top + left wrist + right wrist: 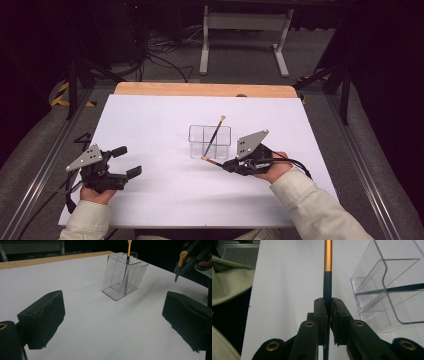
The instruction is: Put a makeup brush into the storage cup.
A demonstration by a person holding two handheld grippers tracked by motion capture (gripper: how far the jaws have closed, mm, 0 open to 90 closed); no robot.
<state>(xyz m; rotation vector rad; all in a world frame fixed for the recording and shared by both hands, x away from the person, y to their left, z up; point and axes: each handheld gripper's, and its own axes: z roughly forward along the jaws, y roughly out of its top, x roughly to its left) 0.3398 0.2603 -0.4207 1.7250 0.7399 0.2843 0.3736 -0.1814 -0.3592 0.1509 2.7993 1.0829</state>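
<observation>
You had the second brush [212, 161] pinched tight in your right gripper [226, 165], just in front of the clear holder [210, 142], near its front left corner. One brush [215, 135] already leaned inside it. Your left gripper [124, 161] sat well off to the holder's left, jaws wide, holding nothing. My guess at doing it well: you needed to tip the brush upright over an empty slot before lowering it, and go easy, since that holder looked light enough to tip.
</observation>
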